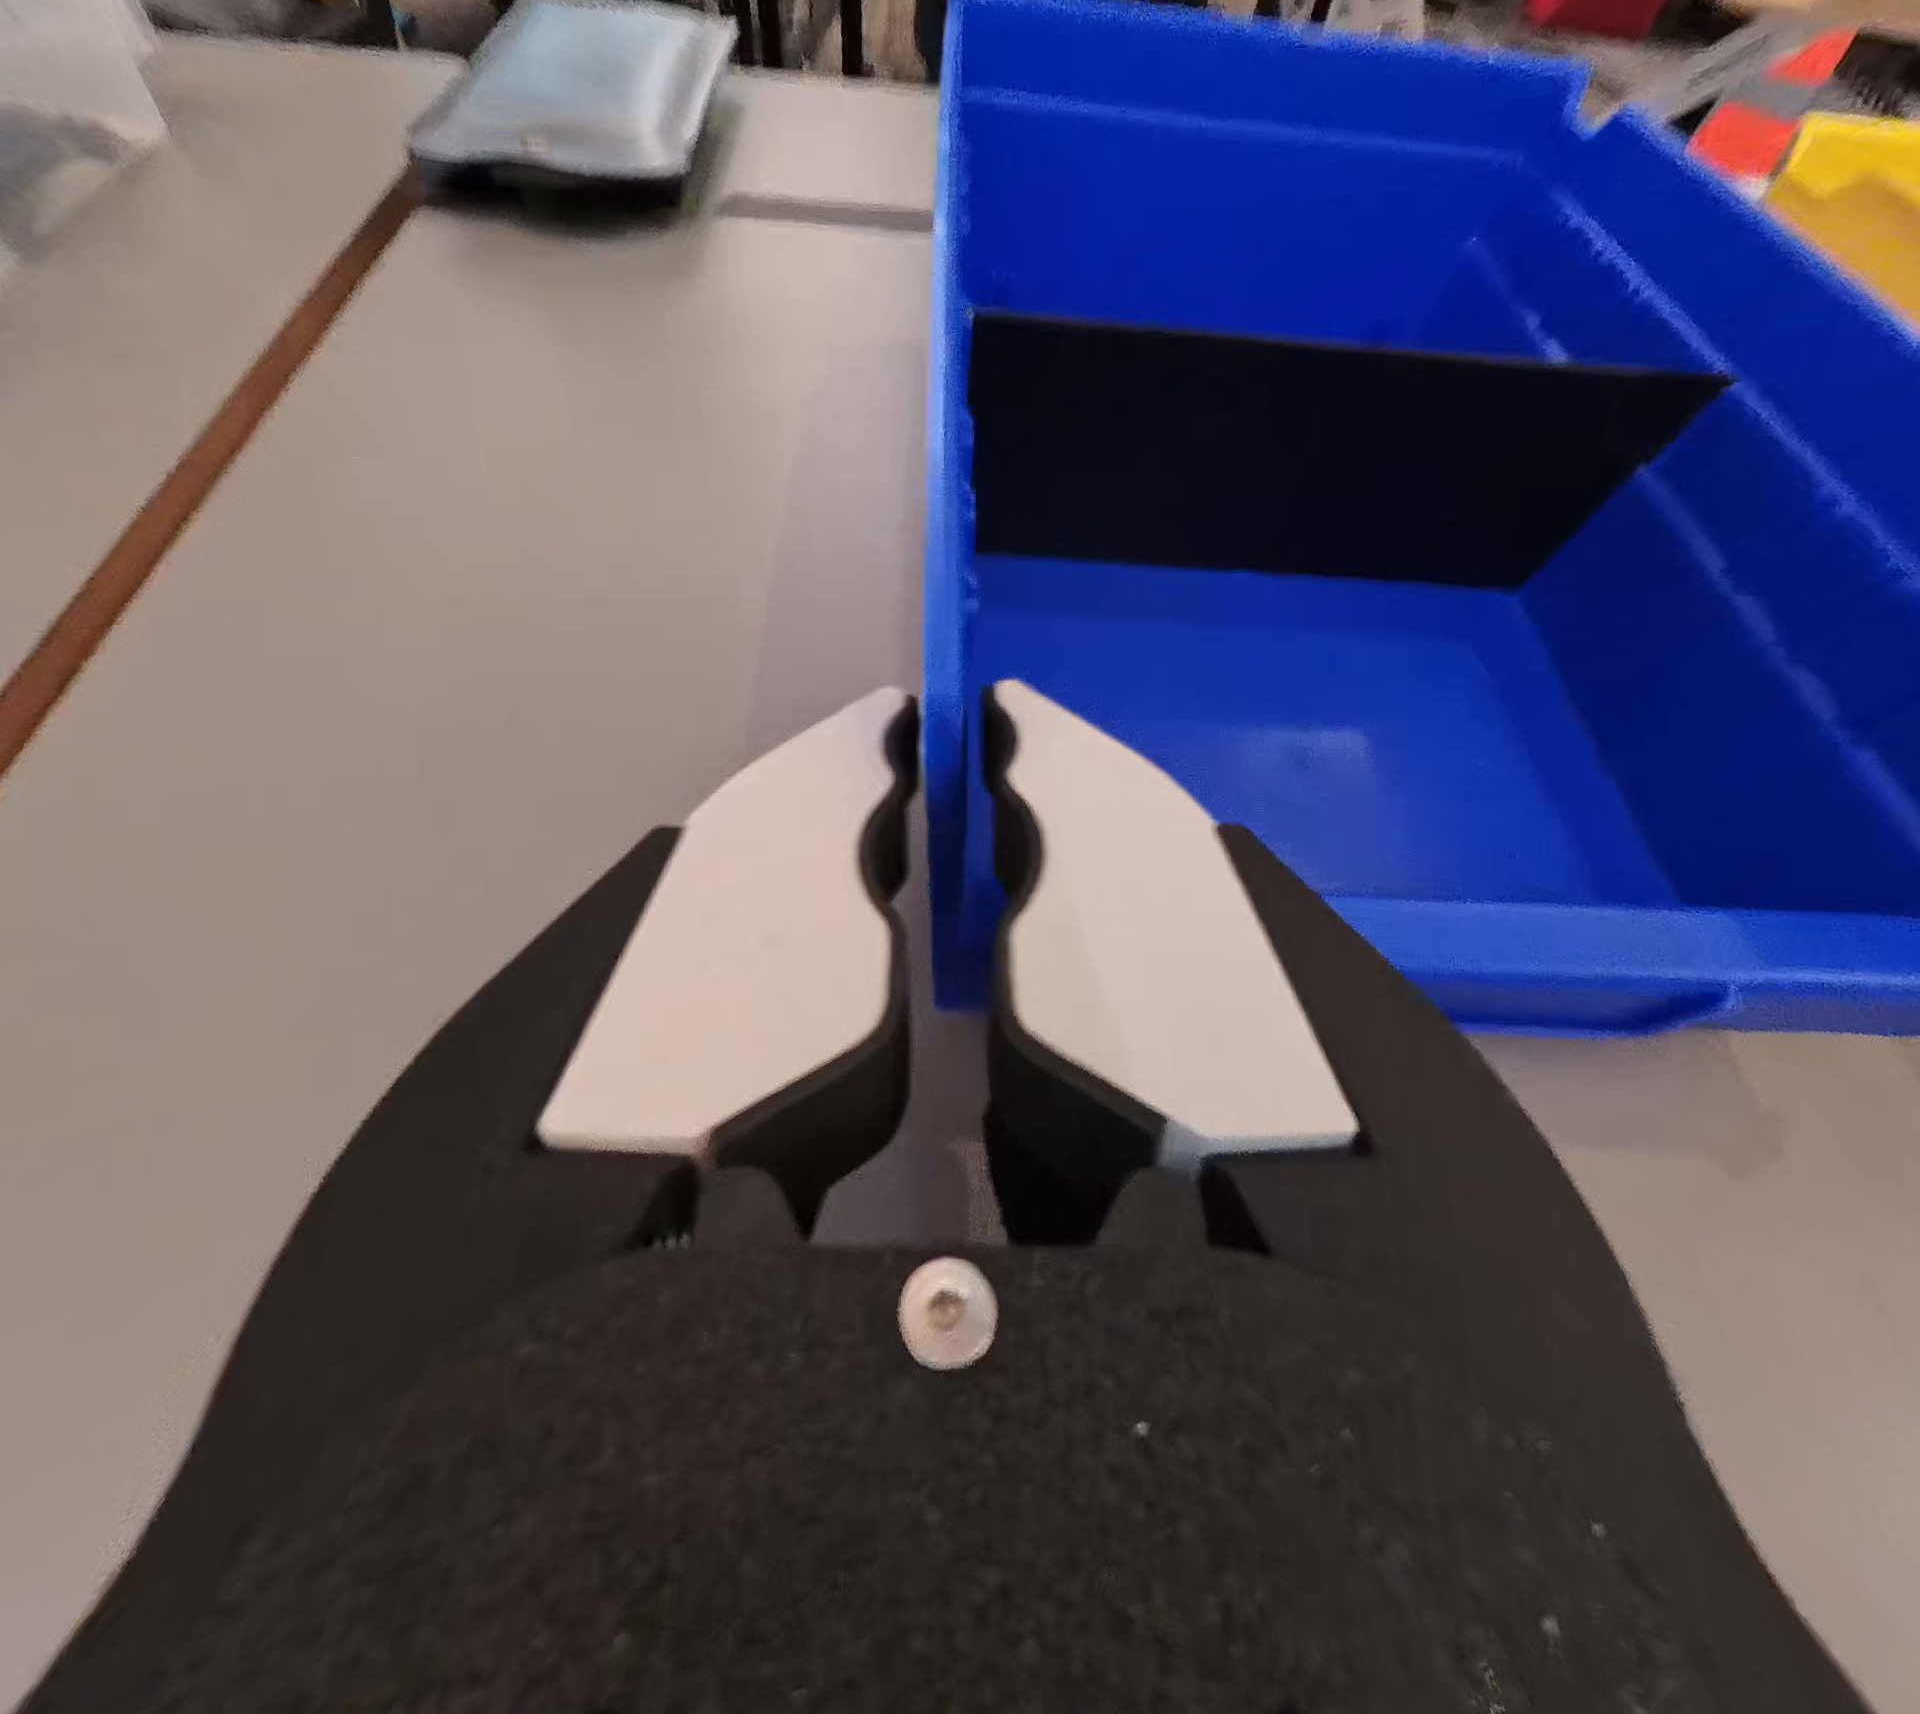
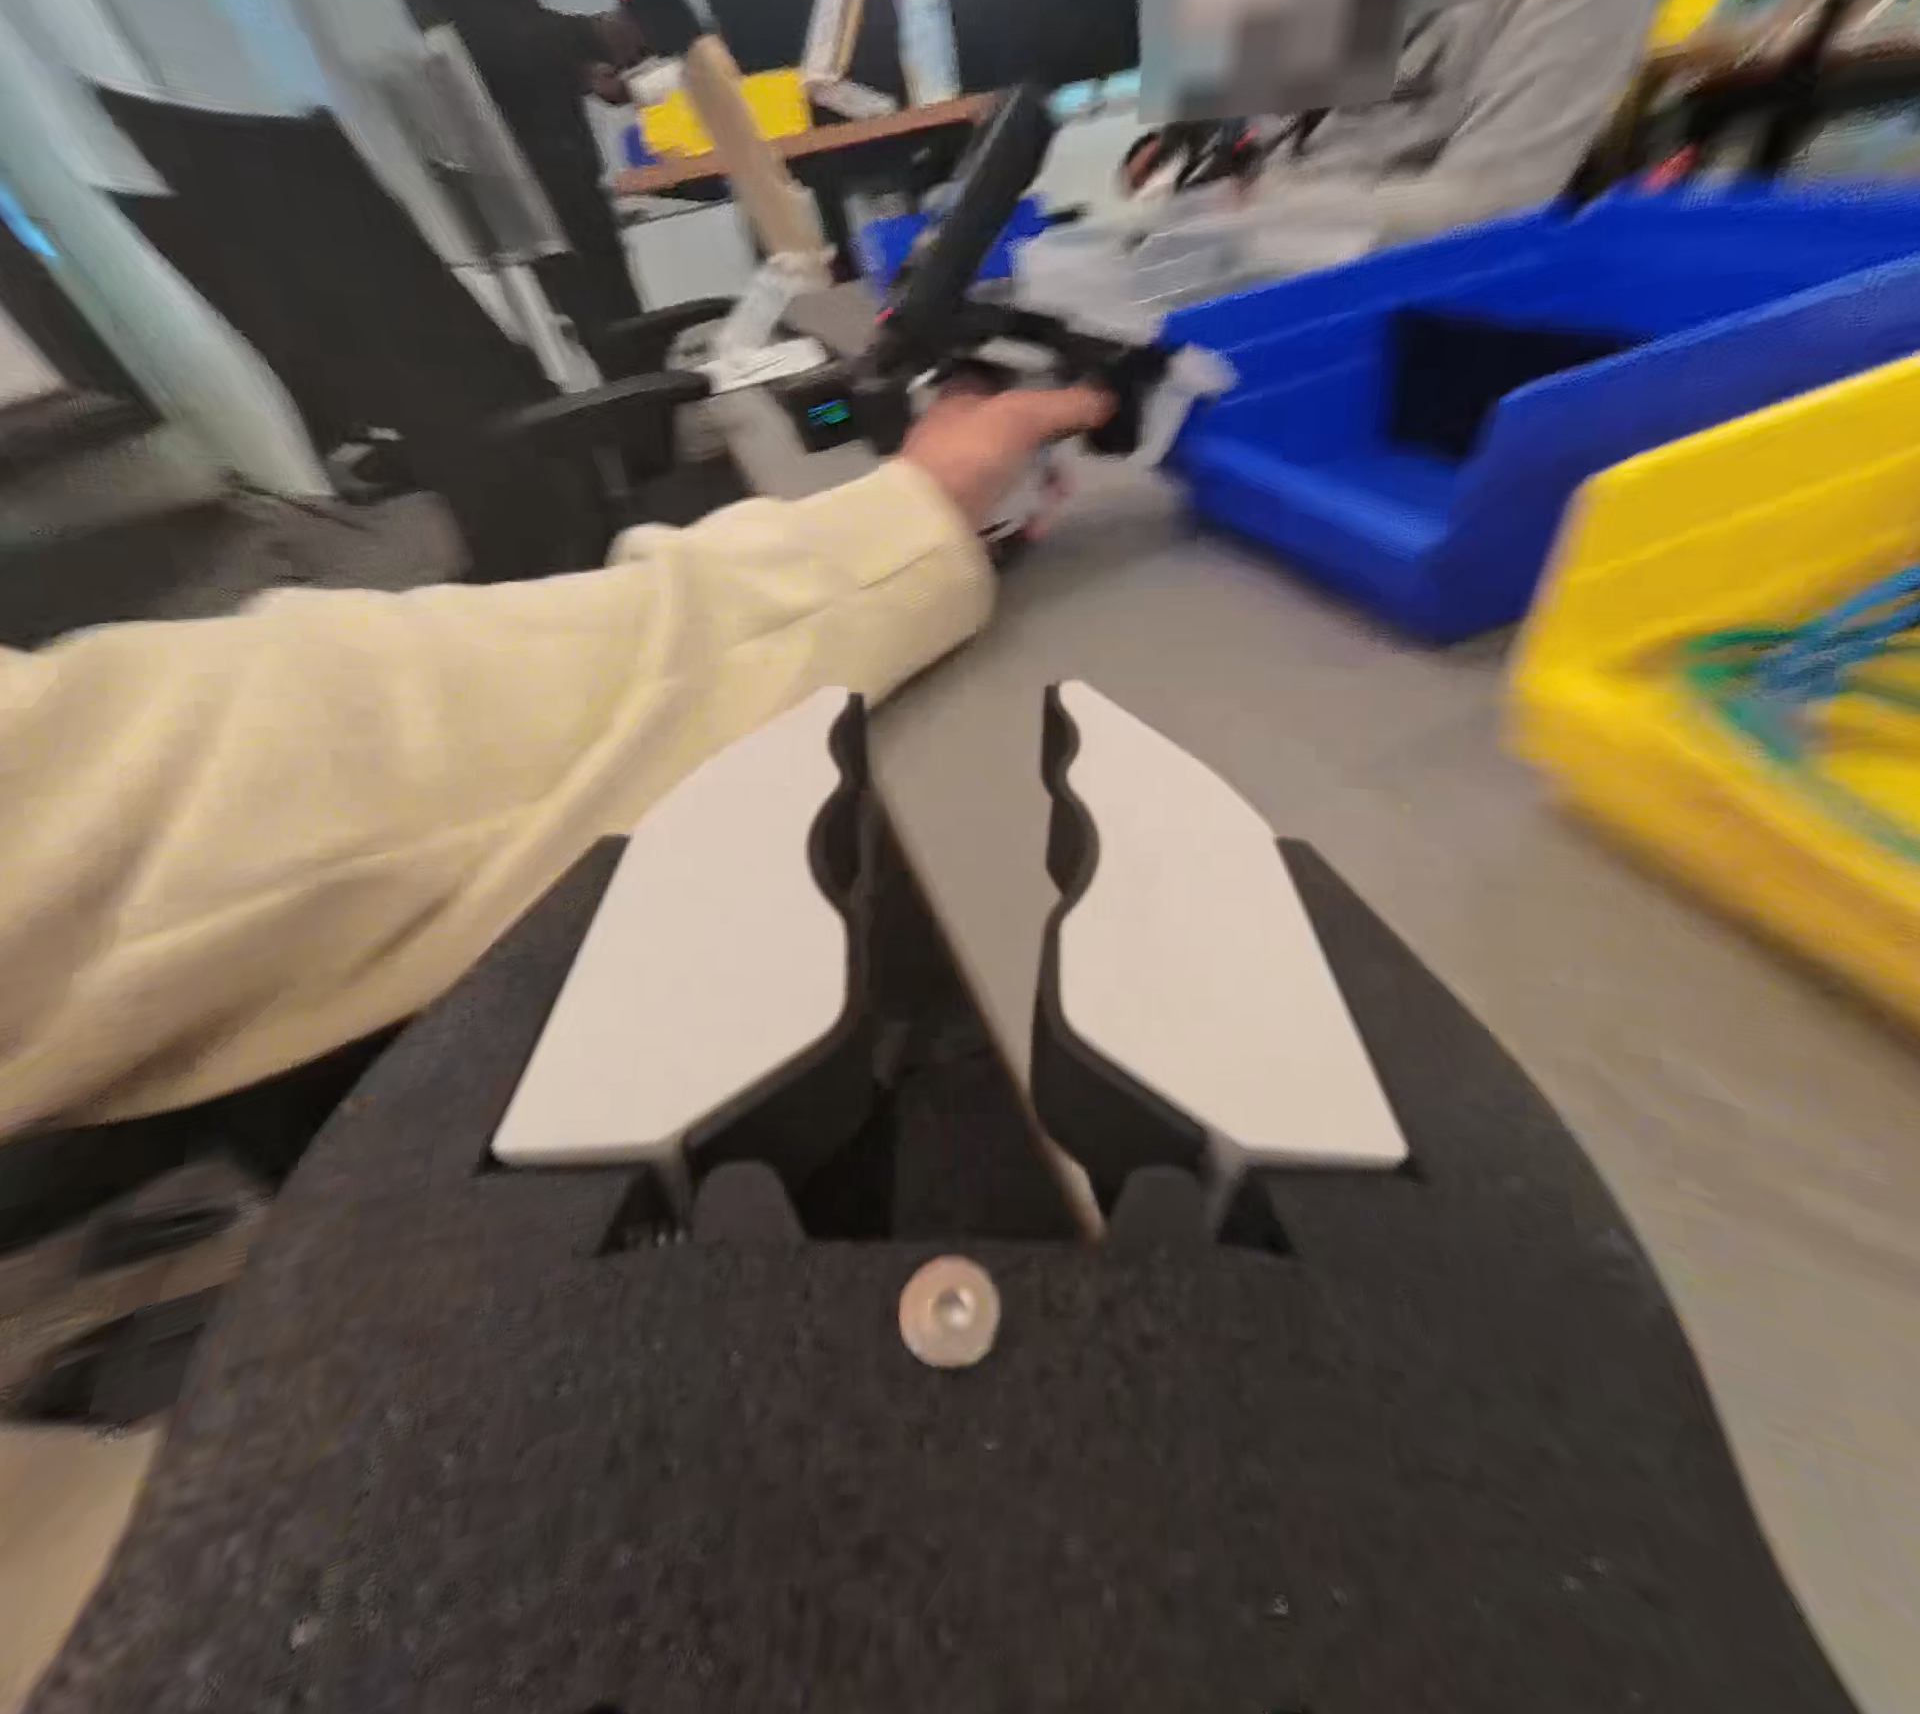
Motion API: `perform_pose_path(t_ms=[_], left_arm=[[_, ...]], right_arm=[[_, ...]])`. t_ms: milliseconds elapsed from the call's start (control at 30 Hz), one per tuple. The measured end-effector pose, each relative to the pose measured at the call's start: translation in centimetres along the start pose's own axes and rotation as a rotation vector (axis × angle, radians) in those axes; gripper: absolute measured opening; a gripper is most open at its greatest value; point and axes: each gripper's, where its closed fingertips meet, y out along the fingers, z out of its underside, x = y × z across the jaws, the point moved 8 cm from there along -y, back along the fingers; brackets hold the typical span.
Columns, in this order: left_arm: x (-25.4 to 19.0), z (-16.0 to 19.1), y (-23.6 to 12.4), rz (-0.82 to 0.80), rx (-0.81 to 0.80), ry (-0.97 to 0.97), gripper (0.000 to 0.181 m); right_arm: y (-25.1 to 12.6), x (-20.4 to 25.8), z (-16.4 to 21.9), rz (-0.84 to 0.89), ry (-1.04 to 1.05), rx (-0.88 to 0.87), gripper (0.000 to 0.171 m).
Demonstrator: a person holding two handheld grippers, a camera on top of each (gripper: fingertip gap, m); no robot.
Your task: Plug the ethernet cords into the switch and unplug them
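Grey table (image 1: 520,521), blue bin (image 1: 1351,210)

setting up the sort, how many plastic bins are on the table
2: a blue bin with a black divider ahead of the left gripper, and a yellow bin to its right. More may sit out of frame.
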Motion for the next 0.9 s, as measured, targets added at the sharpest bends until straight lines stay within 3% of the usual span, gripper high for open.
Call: perform_pose_path(t_ms=[33,133,367,567,700,767,900], left_arm=[[-0.1,-0.3,-0.1,0.012,-0.032,0.012,0.003],[-0.9,-0.4,-0.4,0.032,0.010,0.044,0.003],[-4.5,1.9,-6.9,-0.070,0.146,-0.071,0.004],[-7.4,4.6,-12.9,-0.120,0.151,-0.009,0.005],[-8.2,5.9,-15.7,-0.114,0.132,-0.077,0.006],[-8.6,6.2,-16.4,-0.111,0.138,-0.068,0.006],[-9.5,6.1,-17.4,-0.138,0.158,0.005,0.006]], right_arm=[[1.0,1.0,0.8,-0.039,0.057,0.046,0.036],[2.9,2.3,3.1,-0.033,0.036,0.181,0.037],[6.7,-3.4,2.1,0.419,0.000,0.334,0.035],[8.5,-6.5,0.1,0.580,-0.034,0.310,0.049],[8.6,-7.3,0.0,0.617,-0.013,0.293,0.043],[9.0,-7.7,0.7,0.624,0.013,0.327,0.015],[8.9,-7.6,0.7,0.647,0.005,0.343,0.009]])
